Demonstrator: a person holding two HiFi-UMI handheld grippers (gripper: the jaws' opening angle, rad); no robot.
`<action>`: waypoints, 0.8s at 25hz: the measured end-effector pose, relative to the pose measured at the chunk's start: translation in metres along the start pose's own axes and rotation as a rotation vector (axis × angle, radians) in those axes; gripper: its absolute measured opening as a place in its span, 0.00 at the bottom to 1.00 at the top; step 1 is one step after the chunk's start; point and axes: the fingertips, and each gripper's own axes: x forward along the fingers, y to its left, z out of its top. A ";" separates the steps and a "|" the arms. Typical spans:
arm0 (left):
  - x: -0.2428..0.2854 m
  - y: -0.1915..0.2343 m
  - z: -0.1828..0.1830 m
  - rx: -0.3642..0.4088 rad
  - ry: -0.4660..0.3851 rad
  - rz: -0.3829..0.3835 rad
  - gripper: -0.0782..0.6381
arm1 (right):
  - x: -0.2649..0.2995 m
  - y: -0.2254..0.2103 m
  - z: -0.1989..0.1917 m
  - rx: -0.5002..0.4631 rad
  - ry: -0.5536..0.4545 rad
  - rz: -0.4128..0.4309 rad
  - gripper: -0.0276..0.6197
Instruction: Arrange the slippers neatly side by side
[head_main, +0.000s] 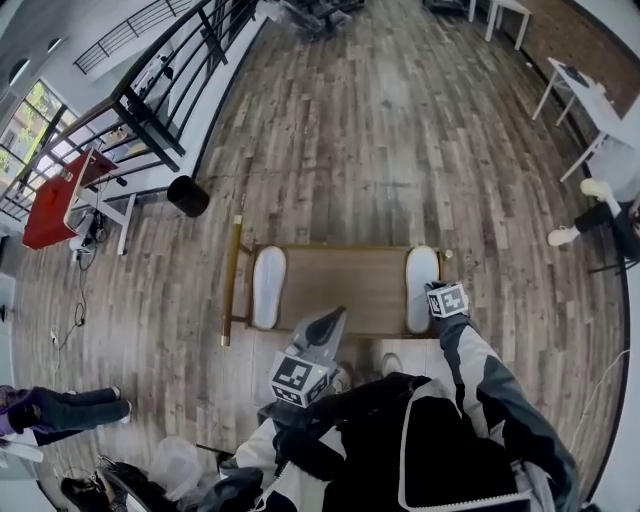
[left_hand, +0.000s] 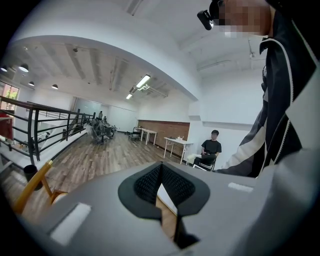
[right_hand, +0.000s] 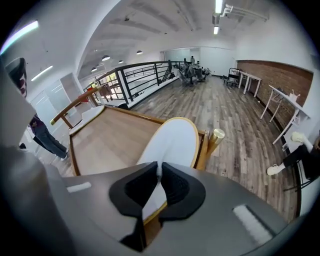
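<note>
**Right slipper pinched at one end, left fingers pressed together on nothing**

The right slipper (right_hand: 172, 145) – white, with a tan rim – lies flat at the right end of the low wooden table (head_main: 340, 285). Its near end is caught between the fingers (right_hand: 177, 187) of the right gripper (right_hand: 160, 172), which pinch it with only the slipper's thickness between the pads. The rest of the slipper runs straight ahead from the fingertips. Just to the right of the slipper and ahead of the fingers, a brass-coloured post (right_hand: 216, 136) stands up at the table's corner.

The left slipper (head_main: 268, 287) lies at the other end of the table, well apart from the right one, ahead and far to the left of the right fingers. It runs roughly parallel to the right slipper, with bare tabletop between the two.

The left gripper (left_hand: 160, 172) is held up above the table's near edge, touching neither slipper. Its fingers (left_hand: 175, 187) are pressed together with nothing between them. They point out across the room, where a seated person (left_hand: 210, 150) is far ahead and to the right of the tips.

Beyond the table is plank floor (head_main: 400, 130). A black railing (head_main: 170, 80) runs well ahead and to the left of both pairs of fingers, with a black bin (head_main: 187, 195) at its foot.
</note>
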 end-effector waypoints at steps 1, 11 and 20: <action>-0.001 0.001 -0.001 -0.002 0.005 0.005 0.13 | 0.002 -0.003 0.000 -0.006 0.010 -0.004 0.08; -0.004 0.009 0.003 0.002 0.035 0.031 0.13 | 0.007 -0.015 -0.005 0.027 0.025 -0.011 0.11; -0.001 0.016 0.005 0.006 -0.005 -0.002 0.13 | -0.014 -0.011 0.014 0.109 -0.085 -0.018 0.27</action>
